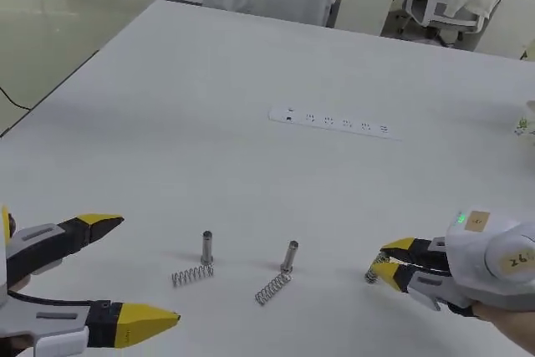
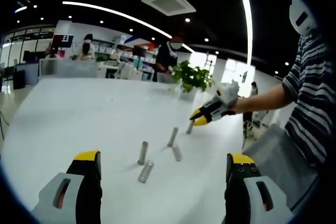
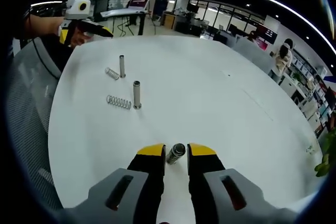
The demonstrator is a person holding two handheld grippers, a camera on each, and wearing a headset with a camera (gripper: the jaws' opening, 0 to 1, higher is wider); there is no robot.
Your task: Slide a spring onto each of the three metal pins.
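The right tongs (image 1: 383, 261) pinch a metal pin (image 3: 176, 153) between nearly closed tips, on the near side of the power strip (image 1: 330, 121) and well apart from it. The right gripper view looks onto the pin's top, with coils seemingly around it. The left gripper view shows it roughly upright. A second pin (image 1: 289, 257) and a third pin (image 1: 206, 247) stand upright toward the strip's left end, also on its near side. A spring (image 1: 272, 288) and another spring (image 1: 192, 275) lie flat at their feet. The left tongs (image 1: 138, 269) gape wide, holding nothing.
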